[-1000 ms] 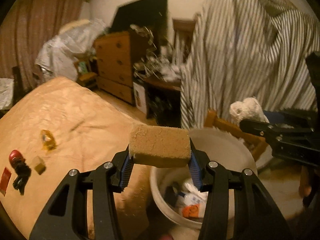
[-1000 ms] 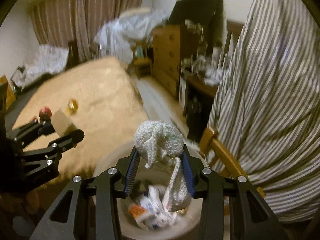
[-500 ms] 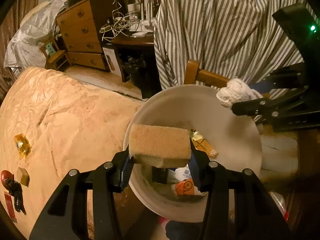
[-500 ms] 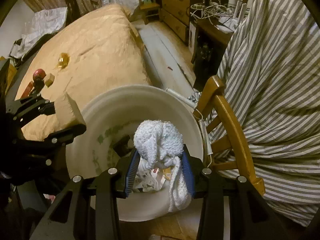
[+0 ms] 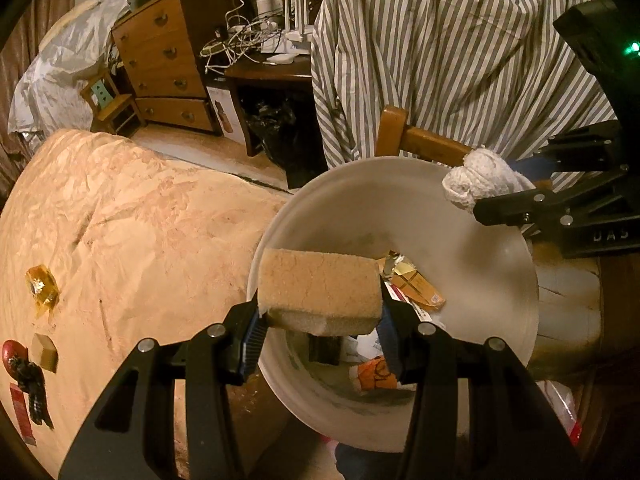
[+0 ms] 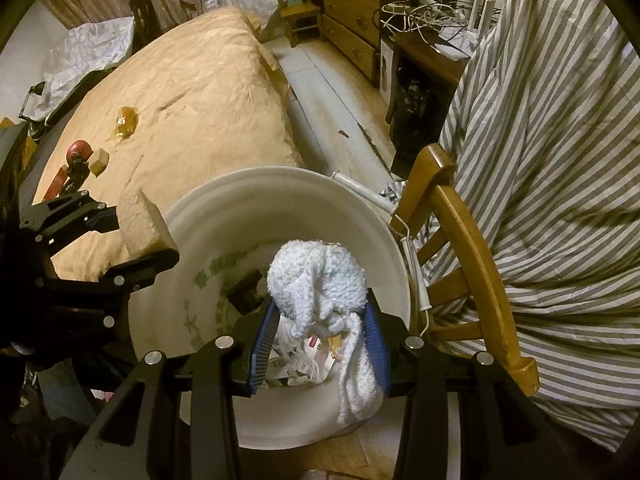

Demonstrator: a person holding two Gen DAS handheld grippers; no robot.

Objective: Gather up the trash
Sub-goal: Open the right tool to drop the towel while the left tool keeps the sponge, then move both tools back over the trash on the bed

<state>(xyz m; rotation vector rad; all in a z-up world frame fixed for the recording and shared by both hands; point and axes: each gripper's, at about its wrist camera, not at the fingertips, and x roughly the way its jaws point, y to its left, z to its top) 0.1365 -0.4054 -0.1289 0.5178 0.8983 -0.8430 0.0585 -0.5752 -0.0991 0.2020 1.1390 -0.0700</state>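
Sponge [image 5: 320,286] sits clamped in left tool [image 5: 320,320], white cloth [image 6: 316,284] in right tool [image 6: 320,332], above bucket [image 5: 500,280].

Black grippers [image 5: 320,320] (blue pads [image 6: 262,346]) — silver screws.

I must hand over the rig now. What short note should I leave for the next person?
Left gripper: shut on the sponge, above the white bucket.
Right gripper: shut on the white cloth, also above the bucket.
Done: some trash already lies in the bucket.
Left: release both items into it, then collect the amber wrapper, small block and red-and-black item from the bed.
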